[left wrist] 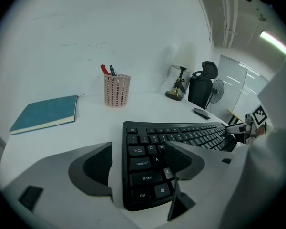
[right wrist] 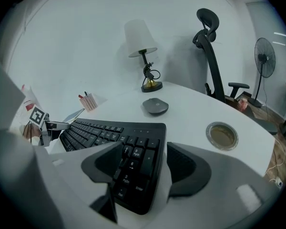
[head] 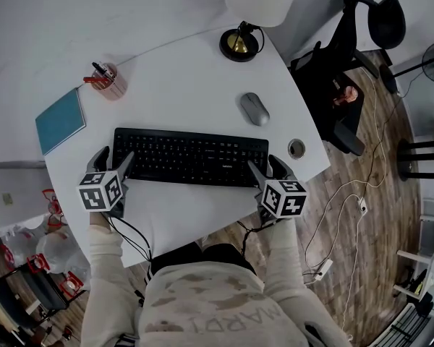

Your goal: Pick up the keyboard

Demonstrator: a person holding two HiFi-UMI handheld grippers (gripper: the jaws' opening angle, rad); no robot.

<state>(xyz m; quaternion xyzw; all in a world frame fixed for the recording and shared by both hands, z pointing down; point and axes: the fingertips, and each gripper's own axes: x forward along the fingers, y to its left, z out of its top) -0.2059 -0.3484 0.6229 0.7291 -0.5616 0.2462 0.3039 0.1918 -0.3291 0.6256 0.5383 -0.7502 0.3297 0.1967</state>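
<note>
A black keyboard (head: pixel 192 156) lies flat on the white table (head: pixel 181 85), near its front edge. My left gripper (head: pixel 113 159) stands open at the keyboard's left end; in the left gripper view the gripper (left wrist: pixel 139 157) has one finger (left wrist: pixel 97 168) on the bare table beside the keyboard (left wrist: pixel 190 135) and the other finger (left wrist: pixel 183 160) over the keys. My right gripper (head: pixel 267 166) stands open at the right end. There the gripper (right wrist: pixel 145 165) straddles the keypad corner of the keyboard (right wrist: pixel 105 130). No pad visibly presses on the keyboard.
A grey mouse (head: pixel 254 109) sits behind the keyboard's right part. A lamp base (head: pixel 239 44), a pink pen cup (head: pixel 110 82) and a teal notebook (head: pixel 60 120) stand further back and left. A round cable hole (head: pixel 296 148) is beside the right gripper. An office chair (head: pixel 347 71) stands right of the table.
</note>
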